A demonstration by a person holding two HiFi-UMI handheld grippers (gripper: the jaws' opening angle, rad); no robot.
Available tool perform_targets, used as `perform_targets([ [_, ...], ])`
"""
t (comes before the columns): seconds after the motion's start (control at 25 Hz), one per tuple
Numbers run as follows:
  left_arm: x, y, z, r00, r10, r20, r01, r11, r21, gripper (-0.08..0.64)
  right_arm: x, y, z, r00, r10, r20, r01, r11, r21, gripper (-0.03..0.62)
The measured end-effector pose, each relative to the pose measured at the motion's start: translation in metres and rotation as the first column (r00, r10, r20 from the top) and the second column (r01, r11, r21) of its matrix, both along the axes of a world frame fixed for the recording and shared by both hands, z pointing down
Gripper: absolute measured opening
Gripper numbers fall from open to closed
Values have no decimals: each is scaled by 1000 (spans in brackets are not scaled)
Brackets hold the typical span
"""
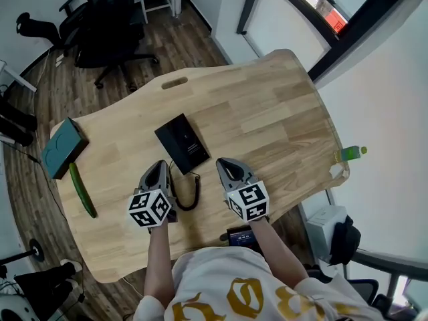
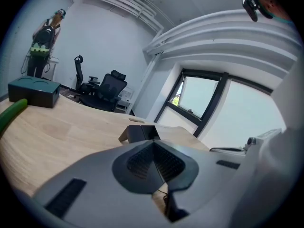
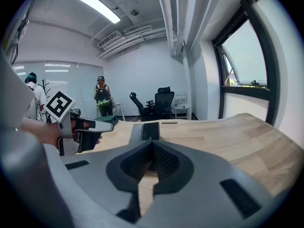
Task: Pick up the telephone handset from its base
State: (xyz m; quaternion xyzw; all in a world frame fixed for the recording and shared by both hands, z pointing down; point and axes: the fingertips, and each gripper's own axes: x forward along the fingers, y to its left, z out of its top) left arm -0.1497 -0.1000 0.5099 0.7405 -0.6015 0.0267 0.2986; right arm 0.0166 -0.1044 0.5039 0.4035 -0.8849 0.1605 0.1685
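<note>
Grey left claw [image 1: 161, 168] and right claw [image 1: 225, 164], both pressed together and empty, hover beside the flat black telephone [image 1: 182, 142] on the pale wooden tabletop [image 1: 267, 112], where arriving unopened would likely shove its handset aside and its coiled cord [image 1: 192, 196] could drag the base.

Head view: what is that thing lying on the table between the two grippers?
A curly black cord from the phone lies between the left gripper and right gripper. The head view shows it.
</note>
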Motion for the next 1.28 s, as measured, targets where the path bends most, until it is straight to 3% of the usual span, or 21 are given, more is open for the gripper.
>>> perform_targets([
  [0.76,-1,-26,53,1000,5,-14,-7,992,-127,6,3,-43,38,999,-9,-36,7,998,-66,6],
  [1.04,1,-29,65,998,-2,-55,-7,988,-153,14,-4,-50,52,999,-32,-33,28,995,-96,6],
  [1.28,10,-31,78,986,15,-164,-47,980,-191,163,-10,-53,65,999,-45,-28,41,992,-123,5],
])
